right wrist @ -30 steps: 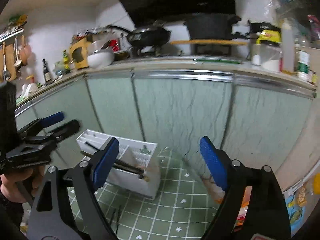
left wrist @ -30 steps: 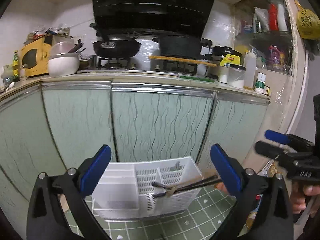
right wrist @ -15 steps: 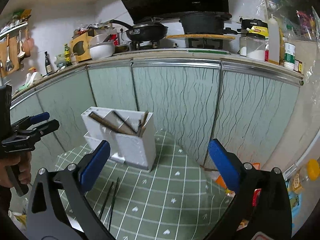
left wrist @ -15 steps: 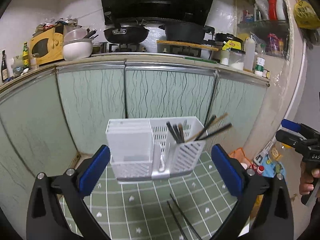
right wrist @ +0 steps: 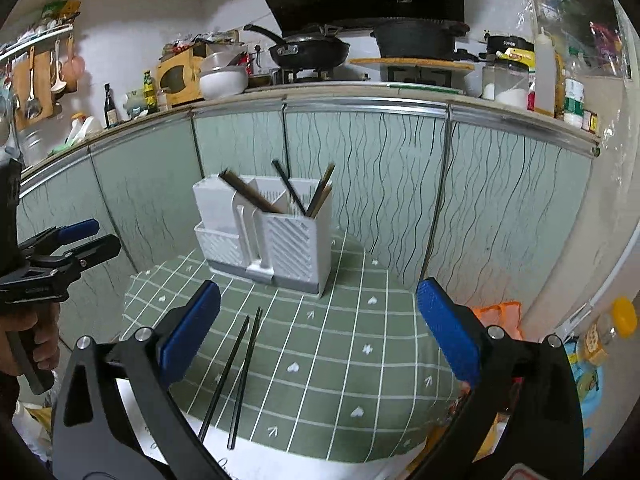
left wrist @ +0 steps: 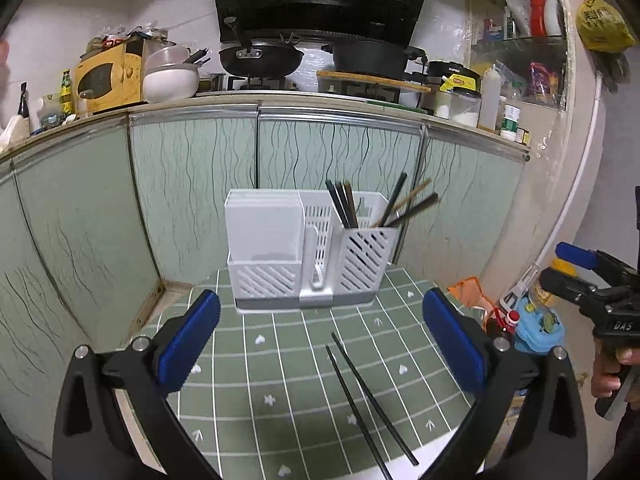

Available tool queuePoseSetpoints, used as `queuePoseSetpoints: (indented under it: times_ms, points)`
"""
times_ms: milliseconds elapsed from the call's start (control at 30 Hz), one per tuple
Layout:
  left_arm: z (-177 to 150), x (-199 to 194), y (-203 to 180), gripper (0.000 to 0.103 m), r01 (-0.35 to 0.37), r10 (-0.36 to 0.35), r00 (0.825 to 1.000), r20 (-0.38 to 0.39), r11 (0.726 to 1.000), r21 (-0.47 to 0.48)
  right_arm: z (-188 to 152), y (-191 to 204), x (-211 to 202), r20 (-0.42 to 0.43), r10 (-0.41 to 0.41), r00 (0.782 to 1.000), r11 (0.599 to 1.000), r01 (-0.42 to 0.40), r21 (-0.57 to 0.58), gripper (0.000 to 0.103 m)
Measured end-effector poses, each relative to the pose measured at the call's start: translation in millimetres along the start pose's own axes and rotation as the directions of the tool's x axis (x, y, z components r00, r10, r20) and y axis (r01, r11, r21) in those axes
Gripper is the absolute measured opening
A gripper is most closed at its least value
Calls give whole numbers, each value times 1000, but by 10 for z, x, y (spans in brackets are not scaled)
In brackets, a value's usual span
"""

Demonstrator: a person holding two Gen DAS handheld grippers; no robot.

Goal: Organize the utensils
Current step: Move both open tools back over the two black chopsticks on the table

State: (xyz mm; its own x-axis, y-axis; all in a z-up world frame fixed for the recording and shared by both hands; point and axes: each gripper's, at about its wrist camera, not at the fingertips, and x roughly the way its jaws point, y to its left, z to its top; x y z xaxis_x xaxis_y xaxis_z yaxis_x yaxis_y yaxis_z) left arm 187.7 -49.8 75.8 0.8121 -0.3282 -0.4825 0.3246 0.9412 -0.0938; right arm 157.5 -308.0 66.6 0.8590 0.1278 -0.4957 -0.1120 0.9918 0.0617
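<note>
A white slotted utensil holder (left wrist: 308, 248) stands upright at the far side of a small table with a green checked cloth (left wrist: 304, 360); it also shows in the right wrist view (right wrist: 268, 236). Several chopsticks (left wrist: 372, 204) lean in its right compartment. Two black chopsticks (left wrist: 368, 396) lie loose on the cloth, also in the right wrist view (right wrist: 236, 372). My left gripper (left wrist: 320, 340) is open and empty, above the near part of the table. My right gripper (right wrist: 320, 332) is open and empty, held to the right of the left one.
Green cabinet doors (left wrist: 192, 184) stand close behind the table. The counter above carries a wok (left wrist: 260, 58), a pot (left wrist: 370, 58), a white bowl (left wrist: 170, 84) and jars. An orange bag (left wrist: 468, 292) and a blue container (left wrist: 538, 328) lie on the floor at the right.
Both views have drawn back and tilted down: the holder, seen from above a second ago, now stands farther off, and the two loose chopsticks have come fully into view.
</note>
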Motion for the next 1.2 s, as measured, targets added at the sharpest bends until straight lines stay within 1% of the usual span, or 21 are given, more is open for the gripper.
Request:
queuePoseSetpoints:
  times_ms: [133,467,567,667,733,767,967,1100,1200]
  points:
    - [-169,-58,4,98,0,0,1000,-7,1000,-8,-165,59,16,-16,-2,1000,1000,2,-7,95]
    - [-494,-114,19,98,-55,56,998,-10,998,18,-438,71,66,-49,-4,999,1000,5,17,95]
    - [-577,-126,49,98,-93,93,996,-12,996,13,-512,87,87,-59,-9,998,1000,10,8,95]
    - [-641,-167,92,98,-141,141,990,0,990,-1,-587,103,116,-81,5,997,1000,-5,10,95]
    - [-687,-193,113,98,-183,183,983,10,983,-2,-640,116,126,-87,8,996,1000,-7,14,95]
    - [-698,-201,126,98,-190,190,982,13,982,-3,-675,124,131,-91,10,996,1000,-8,14,95]
    - [-856,-177,188,98,-187,187,982,-11,982,-13,-864,211,188,-104,7,995,1000,-6,2,95]
    - [-1036,-132,222,98,-162,162,986,-39,987,-15,-1048,310,257,-109,0,994,1000,-3,-27,95]
    - [-1197,-71,238,98,-125,123,990,-67,992,-23,-1189,372,333,-117,-3,993,999,-2,-43,95]
